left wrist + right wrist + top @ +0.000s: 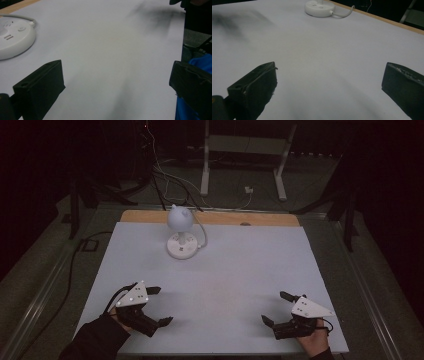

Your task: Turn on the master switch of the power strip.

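The left claw (pixel 159 306) was held wide open, empty, low over the near left of the desk (pixel 250 265). The right claw (pixel 276 309) was likewise spread open and empty at the near right. A small white lamp (pixel 180 227) was seen upright at the far side of the desk, left of centre, its round head above a disc base (pixel 13 40), with a cord (pixel 343 13) trailing toward the back edge. The lamp lay ahead of both claws and well apart from them, its axis vertical. The left claw was judged the nearer, the lamp being almost straight ahead of it; for the right, a diagonal reach across the desk would be needed.
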`<action>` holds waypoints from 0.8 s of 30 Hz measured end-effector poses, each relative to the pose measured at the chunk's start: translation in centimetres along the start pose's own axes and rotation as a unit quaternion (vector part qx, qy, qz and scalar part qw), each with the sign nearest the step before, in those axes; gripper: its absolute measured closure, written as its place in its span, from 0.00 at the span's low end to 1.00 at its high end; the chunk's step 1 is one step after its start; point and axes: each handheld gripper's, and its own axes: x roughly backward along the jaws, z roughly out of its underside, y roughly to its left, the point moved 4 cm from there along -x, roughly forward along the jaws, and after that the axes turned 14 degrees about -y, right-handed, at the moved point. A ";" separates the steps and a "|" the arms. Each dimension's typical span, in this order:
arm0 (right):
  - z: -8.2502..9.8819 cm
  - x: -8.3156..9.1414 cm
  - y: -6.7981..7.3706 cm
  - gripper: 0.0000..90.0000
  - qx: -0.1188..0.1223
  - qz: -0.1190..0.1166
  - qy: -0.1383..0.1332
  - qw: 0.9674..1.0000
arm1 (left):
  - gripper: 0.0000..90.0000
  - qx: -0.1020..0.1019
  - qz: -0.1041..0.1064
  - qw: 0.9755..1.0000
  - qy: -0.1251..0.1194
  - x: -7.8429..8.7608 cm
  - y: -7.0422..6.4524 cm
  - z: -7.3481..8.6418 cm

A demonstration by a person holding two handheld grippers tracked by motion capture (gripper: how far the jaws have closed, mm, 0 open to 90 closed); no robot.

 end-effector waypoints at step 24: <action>0.0 0.0 -0.2 0.00 -0.006 0.003 -0.001 1.000 | 0.00 -0.002 -0.008 1.000 0.001 -2.4 2.2 -2.6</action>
